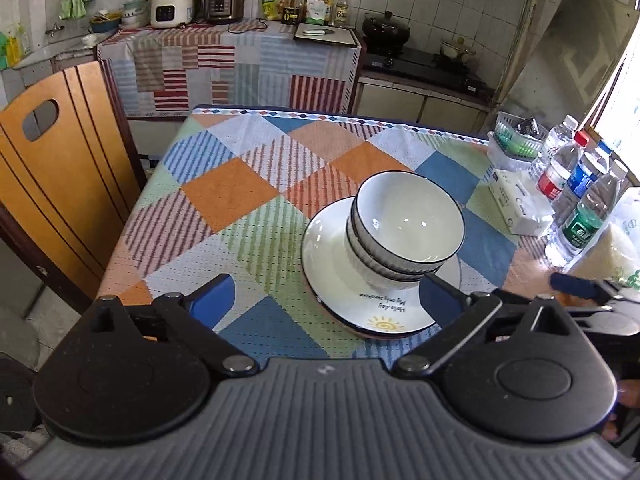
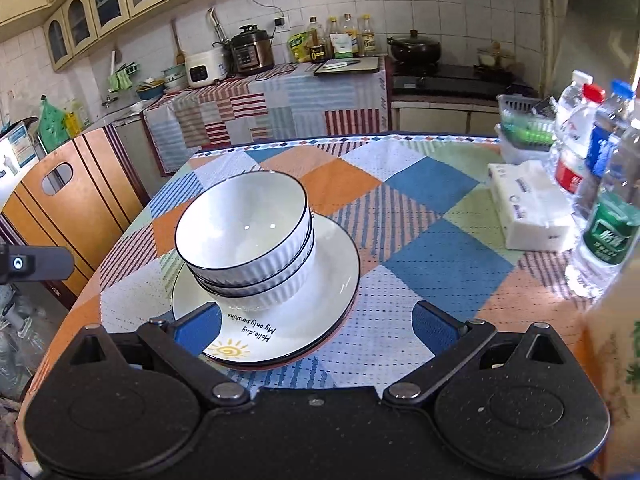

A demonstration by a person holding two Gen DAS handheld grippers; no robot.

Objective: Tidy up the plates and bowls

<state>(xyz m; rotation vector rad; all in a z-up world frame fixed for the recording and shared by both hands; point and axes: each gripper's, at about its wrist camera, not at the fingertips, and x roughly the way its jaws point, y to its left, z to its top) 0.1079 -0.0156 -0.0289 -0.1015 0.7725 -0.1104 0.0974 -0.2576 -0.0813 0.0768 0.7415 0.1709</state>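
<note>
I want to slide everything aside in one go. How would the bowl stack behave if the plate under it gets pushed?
The bowl stack sits off-centre on the plate and leans slightly, so it would probably slide or tip. Glossy glazed surfaces suggest little grip. It looks like ceramic, so likely heavy and breakable.

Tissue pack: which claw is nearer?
Right, likely. The right claw sits just right of the plates, the tissue pack ahead to its right. The left claw is further left, plates between.
</note>
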